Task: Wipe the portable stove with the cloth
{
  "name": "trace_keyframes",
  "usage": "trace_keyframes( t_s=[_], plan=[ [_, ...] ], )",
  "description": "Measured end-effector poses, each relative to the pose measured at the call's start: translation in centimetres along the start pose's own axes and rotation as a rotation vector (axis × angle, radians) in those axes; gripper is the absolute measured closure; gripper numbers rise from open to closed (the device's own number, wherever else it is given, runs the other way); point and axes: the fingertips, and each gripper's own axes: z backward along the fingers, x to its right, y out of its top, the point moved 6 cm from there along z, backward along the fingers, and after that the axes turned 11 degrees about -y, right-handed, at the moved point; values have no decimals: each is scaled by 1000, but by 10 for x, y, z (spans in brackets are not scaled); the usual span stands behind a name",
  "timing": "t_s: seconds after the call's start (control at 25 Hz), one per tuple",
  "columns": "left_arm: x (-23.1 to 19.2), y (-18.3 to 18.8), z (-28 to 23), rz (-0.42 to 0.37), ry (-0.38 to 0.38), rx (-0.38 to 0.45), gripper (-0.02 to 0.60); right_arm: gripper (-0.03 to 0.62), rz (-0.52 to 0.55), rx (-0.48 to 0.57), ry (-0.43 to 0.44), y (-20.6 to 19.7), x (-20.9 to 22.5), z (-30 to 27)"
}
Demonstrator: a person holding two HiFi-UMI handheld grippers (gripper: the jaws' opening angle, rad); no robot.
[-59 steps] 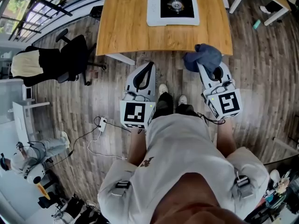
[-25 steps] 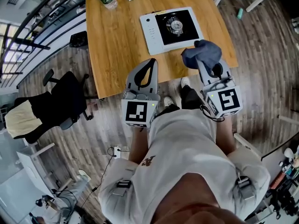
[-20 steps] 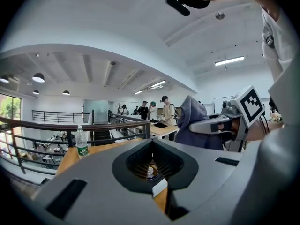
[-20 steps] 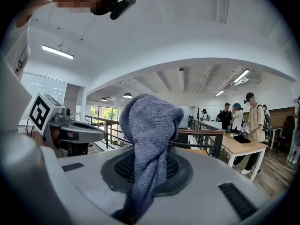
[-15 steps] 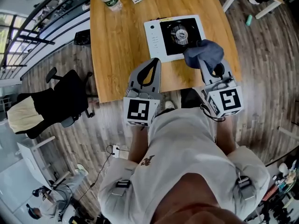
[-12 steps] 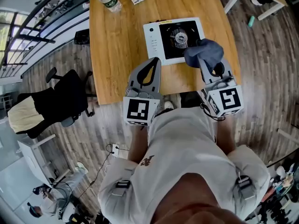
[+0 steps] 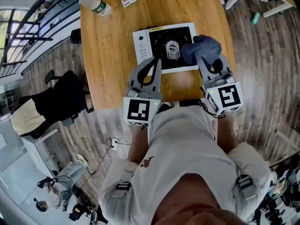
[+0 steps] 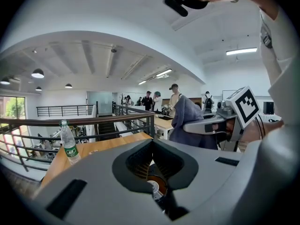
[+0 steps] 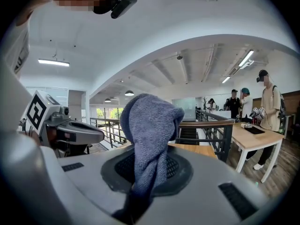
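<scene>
well, from where i stand the right gripper (image 7: 208,64) is clamped on one end of the blue-grey cloth (image 7: 200,49). the rest of the cloth is bunched in a lump over the right-hand edge of the portable stove (image 7: 159,39), just beside the round burner (image 7: 172,49). i can't tell whether it touches the black top or hangs just above it. the left gripper (image 7: 152,61) has its jaws pressed together with nothing in them. it hovers over the near edge of the stove, and its own view looks through its opening at the burner.

what worries me is how the cloth sits. in the right gripper view it stands up from the jaws like a hood, not draped under them, so a low pass could put hard plastic on the stove top before any fabric. the loose lump could also catch on the raised burner and get tugged out of the pinch.

the stove looks light and the wooden table (image 7: 112,46) looks smooth, so a firm stroke with nothing bracing it might push it away. the water bottle (image 7: 93,3) is well apart, so i doubt it's in danger.
</scene>
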Motion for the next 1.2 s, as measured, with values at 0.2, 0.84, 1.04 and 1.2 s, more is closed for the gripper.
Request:
trace_keyframes(
  t_s=[0.2, 0.84, 1.04, 1.2],
  plan=[
    [-2, 6, -35, 22, 0, -22, 561, 540, -24, -30, -4, -11, 33, -18],
    [-1, -30, -106, 62, -88, -110, 561, 540, -87, -84, -157, -67, 106, -75],
    [-10, -35, -124, 60, -120, -112, 561, 540, -87, -113, -203, -81, 116, -90],
    [-15, -46, -139, 71, -148, -130, 561, 540, -73, -138, -206, -92, 119, -103]
  ],
)
